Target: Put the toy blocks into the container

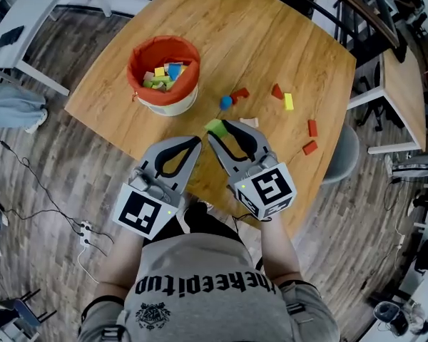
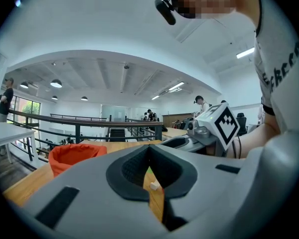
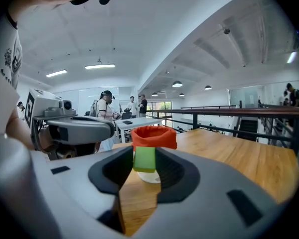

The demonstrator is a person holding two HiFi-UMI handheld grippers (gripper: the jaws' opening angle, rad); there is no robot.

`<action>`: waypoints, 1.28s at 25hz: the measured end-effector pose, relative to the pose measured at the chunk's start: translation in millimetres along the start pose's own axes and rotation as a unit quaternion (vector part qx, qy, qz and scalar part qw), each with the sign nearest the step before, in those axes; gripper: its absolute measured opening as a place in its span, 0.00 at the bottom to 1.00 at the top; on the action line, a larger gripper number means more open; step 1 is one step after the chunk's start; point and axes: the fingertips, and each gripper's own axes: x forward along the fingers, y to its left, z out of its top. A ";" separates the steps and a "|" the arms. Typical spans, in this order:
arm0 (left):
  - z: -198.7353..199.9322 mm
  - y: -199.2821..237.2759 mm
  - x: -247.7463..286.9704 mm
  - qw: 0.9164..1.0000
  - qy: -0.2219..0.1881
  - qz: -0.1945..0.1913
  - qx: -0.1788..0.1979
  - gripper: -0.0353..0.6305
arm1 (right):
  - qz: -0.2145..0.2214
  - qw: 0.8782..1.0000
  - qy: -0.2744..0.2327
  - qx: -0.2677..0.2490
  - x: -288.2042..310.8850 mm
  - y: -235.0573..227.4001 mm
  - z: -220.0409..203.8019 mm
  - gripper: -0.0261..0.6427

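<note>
At the upper left of the head view sits the white bucket with an orange fabric liner [image 1: 138, 57], already holding several coloured blocks, and its soft rim is my first worry: if I clip it coming in, I think the liner could fold or the bucket could tip. Below it, the left gripper [image 1: 192, 145] is clenched on nothing, jaws together, just beside the path I need, so a careless swing could knock the two tools together. Right of it, the right gripper [image 1: 217, 130] grasps the square green toy block [image 3: 144, 158] between its tips above the round wooden table [image 1: 299, 41], well short of the bucket. The hold looks shallow, right at the tips, so a jolt might let the block twist out, and letting go too early would drop it on the table. Further right lie a small blue ball [image 1: 226, 102], a yellow block [image 1: 288, 101] and several red blocks [image 1: 312, 127]; the ball may roll if nudged.
</note>
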 end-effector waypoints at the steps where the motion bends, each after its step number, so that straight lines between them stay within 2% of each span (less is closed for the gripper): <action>1: 0.7 4.0 -1.8 1.000 -0.002 0.001 0.001 0.07 | 0.000 1.000 -0.002 0.000 3.7 1.2 2.9 0.25; 6: 4.3 27.0 -7.6 1.000 -0.009 -0.009 0.003 0.07 | -0.010 1.000 -0.012 -0.003 24.4 5.0 18.6 0.25; 17: 20.5 89.2 -17.3 0.998 -0.017 -0.060 0.015 0.07 | -0.063 0.998 -0.023 0.012 78.5 7.9 48.4 0.25; 32: 19.9 155.9 -17.7 0.993 -0.020 -0.115 0.019 0.07 | -0.113 0.993 -0.012 0.020 149.2 2.2 61.0 0.26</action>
